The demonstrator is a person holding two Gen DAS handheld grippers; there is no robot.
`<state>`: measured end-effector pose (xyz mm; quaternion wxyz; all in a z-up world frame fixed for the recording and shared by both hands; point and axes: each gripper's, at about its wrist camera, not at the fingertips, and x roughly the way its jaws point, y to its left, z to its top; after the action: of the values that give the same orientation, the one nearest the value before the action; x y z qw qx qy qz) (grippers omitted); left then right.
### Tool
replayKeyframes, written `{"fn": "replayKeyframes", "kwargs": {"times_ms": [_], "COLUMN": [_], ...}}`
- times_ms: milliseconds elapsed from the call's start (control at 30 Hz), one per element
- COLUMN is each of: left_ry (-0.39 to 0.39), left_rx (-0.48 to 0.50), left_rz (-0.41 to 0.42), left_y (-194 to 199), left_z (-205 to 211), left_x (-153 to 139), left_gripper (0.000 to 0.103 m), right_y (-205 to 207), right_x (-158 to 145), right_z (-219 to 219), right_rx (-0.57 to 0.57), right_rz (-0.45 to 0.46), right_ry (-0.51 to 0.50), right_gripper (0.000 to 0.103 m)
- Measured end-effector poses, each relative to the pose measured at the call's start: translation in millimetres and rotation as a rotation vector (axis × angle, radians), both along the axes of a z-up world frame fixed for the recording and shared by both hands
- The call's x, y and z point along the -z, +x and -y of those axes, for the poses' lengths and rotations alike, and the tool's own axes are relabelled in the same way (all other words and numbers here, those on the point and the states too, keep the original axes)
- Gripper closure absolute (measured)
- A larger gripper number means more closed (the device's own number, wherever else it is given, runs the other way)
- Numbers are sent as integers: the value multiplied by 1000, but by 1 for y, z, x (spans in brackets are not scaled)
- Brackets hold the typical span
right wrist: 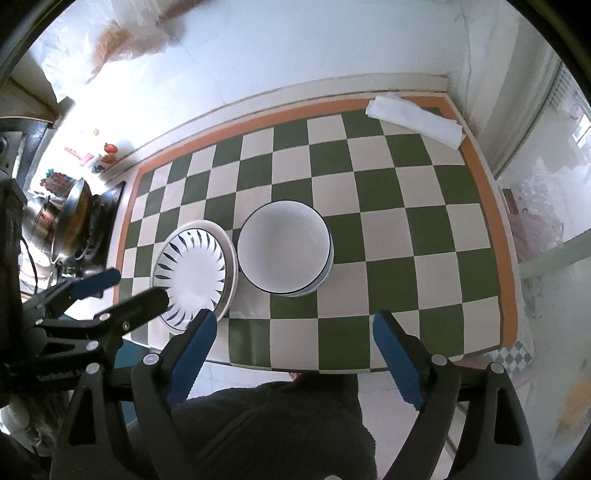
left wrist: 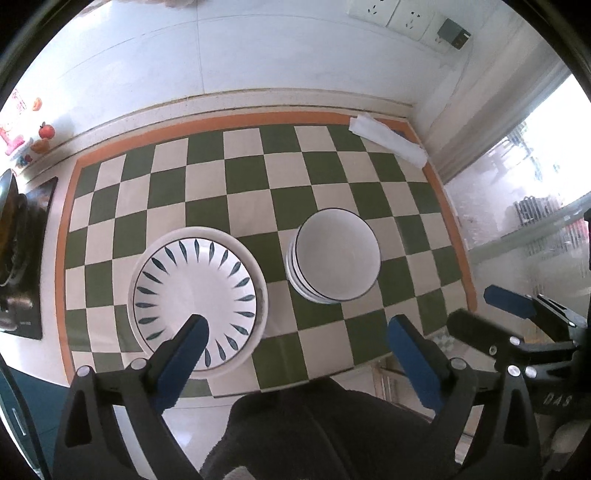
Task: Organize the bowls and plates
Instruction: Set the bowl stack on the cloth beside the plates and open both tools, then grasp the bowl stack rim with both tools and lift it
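The plates (left wrist: pixel 195 295) sit stacked on the checkered mat (left wrist: pixel 258 177), a leaf-pattern one on top of a plain white one whose rim peeks out all around. Just beside them at 3 o'clock is the stack of bowls (left wrist: pixel 338 254), white with thin dark rims, nested and leaning a bit so the lower rims show on the left side in the left wrist view. From the right wrist camera the two stacks look nearly touching, though I can't tell if they really do.

Both stacks are in the near half of the mat, toward 6 o'clock, plates on the left and bowls on the right.

Left gripper (left wrist: pixel 299 332) hangs above the counter (left wrist: pixel 229 404) with its jaws spread wide and nothing between them; its left finger overlaps the plates in the picture but it's up in the air, not on them. Right gripper (right wrist: pixel 293 328) is the same deal, jaws wide apart and empty, over the near edge of the mat below the bowls. Each gripper shows up at the side of the other's view.

Further out, a folded white cloth (left wrist: pixel 388 138) lies at the mat's far right corner, around 1 o'clock. At 9 o'clock, off the mat, there's a stove (right wrist: pixel 110 221) with a metal pan (right wrist: pixel 74 210). White wall behind, with sockets (left wrist: pixel 391 14) at upper right.
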<state>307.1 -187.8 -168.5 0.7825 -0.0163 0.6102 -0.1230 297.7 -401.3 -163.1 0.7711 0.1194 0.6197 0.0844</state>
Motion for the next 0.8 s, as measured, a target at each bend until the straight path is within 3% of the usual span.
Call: {"fn": "replayKeyframes", "kwargs": {"times_ms": [200,433,567,800], "left_ry": [-32,-79,-110,-96], "left_rx": [-20,-16,10,37], "left_rz": [43,91,55,-70], "left_y": [-5,12,38,96], "left_z": [-7,-3,5,18], "left_x": [-12,-5,18,79], "left_gripper": [0,0,0,0], "right_y": [-6,2,14,47], "right_x": [-13,2,19,78], "right_z": [2,9,15,33], "right_rx": [18,43,57,122], "right_rz": [23,15,15,6], "right_ry": [5,34,42,177], "right_gripper": [12,9,9,9]}}
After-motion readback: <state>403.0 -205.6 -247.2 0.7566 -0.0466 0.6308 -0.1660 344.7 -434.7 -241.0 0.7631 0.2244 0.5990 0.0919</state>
